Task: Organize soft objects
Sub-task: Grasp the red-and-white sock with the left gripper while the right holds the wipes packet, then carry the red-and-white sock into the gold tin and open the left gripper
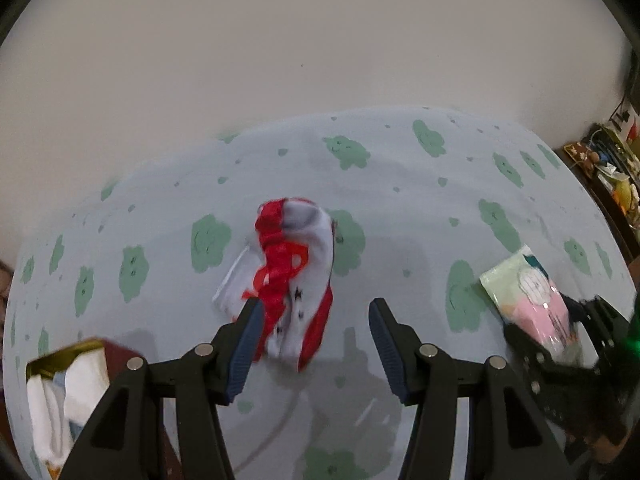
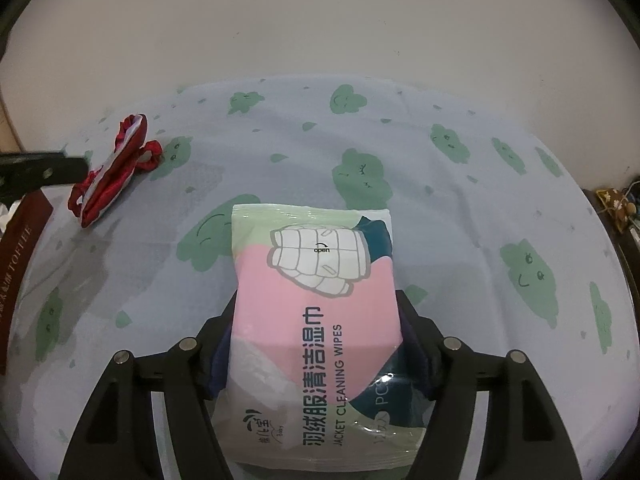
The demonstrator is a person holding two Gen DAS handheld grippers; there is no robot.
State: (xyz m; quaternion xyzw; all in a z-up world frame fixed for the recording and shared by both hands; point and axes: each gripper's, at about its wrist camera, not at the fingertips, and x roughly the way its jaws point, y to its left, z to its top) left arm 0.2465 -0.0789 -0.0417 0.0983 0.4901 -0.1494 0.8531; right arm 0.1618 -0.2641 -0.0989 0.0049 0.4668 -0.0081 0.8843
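Across both views, a table under a pale blue cloth with green cloud-like faces, a plain cream wall behind at 12 o'clock.

At 7 o'clock in the left wrist view, a dark red box with a gold rim, holding folded white cloth pieces. Same box at 9 o'clock in the right wrist view, only its side with pale lettering visible.

In the middle of the right wrist view, a pack of wipes in pink, pale green and dark teal, with a white flap marked "open". Right gripper closed around its lower half, jaws pressing on both side edges. Same pack at 3 o'clock in the left wrist view, between black fingers.

At the centre of the left wrist view, a crumpled red and white sock, lying on the cloth, at 10 o'clock in the other view.

Left gripper above the cloth, jaws apart and empty, left blue pad touching or just overlapping the edge of the sock, right pad well clear.
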